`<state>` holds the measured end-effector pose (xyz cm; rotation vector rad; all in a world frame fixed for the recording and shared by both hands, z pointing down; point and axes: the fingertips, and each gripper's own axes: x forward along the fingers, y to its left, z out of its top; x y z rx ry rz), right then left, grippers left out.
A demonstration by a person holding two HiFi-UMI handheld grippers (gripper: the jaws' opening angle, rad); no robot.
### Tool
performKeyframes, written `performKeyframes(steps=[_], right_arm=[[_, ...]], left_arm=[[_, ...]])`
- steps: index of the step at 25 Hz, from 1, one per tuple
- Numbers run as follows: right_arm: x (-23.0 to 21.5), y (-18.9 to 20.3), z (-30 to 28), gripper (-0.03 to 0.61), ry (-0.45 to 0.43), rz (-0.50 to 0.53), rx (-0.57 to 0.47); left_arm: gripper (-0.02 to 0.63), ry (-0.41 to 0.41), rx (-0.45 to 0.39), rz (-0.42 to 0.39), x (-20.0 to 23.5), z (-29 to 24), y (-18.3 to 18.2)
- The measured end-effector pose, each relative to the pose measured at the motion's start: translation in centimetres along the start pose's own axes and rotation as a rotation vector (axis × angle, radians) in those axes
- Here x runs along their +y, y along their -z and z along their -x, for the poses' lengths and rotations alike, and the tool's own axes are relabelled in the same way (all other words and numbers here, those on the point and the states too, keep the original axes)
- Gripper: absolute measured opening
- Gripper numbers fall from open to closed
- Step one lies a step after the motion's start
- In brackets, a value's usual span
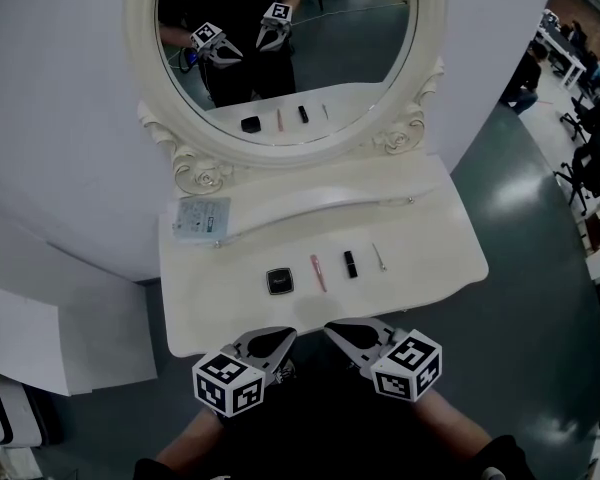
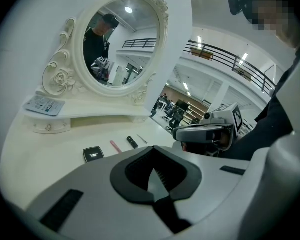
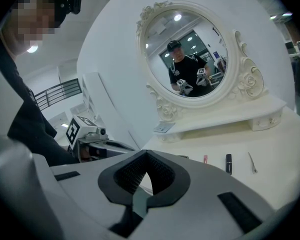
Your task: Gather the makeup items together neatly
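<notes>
1. Left gripper point(image 1: 288, 335): jaws together at the tips, nothing between them. It hovers off the near edge of the vanity table point(image 1: 440, 268).
2. Right gripper point(image 1: 332, 328): also closed and empty, just beside the left one, tips pointing at the table.
3. Makeup items lie in one row ahead of both tips, with gaps between them and none touching:
   - the black compact point(image 1: 279, 281) is straight ahead of the left tips;
   - the pink stick point(image 1: 318, 273) is ahead, between the two grippers;
   - the black lipstick point(image 1: 350, 264) is ahead of the right tips;
   - the thin silver clip point(image 1: 379, 258) is ahead and outward of the right gripper.
4. Stage unclear. The row fits a spread waiting to be bunched, or a tidy line that already counts as gathered.
5. Handling judgement:
   - the jaws must part before either gripper can take anything;
   - the compact is flat, so pinch it across its edges;
   - the lipstick may roll, so grip it across the barrel;
   - the clip and stick are thin and low, so come in flat to the tabletop or slide them.
6. Risk: nudging a neighbour out of line.
</notes>
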<state>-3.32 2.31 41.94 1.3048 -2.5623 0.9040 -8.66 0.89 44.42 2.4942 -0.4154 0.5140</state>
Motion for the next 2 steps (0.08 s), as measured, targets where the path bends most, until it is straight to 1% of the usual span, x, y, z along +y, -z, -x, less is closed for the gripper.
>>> performKeyframes(steps=[2], right_arm=[[-0.14, 0.02, 0.04, 0.029, 0.001, 0.000, -0.001]], left_arm=[[0.008, 0.000, -0.002, 0.000, 0.04, -0.16, -0.01]])
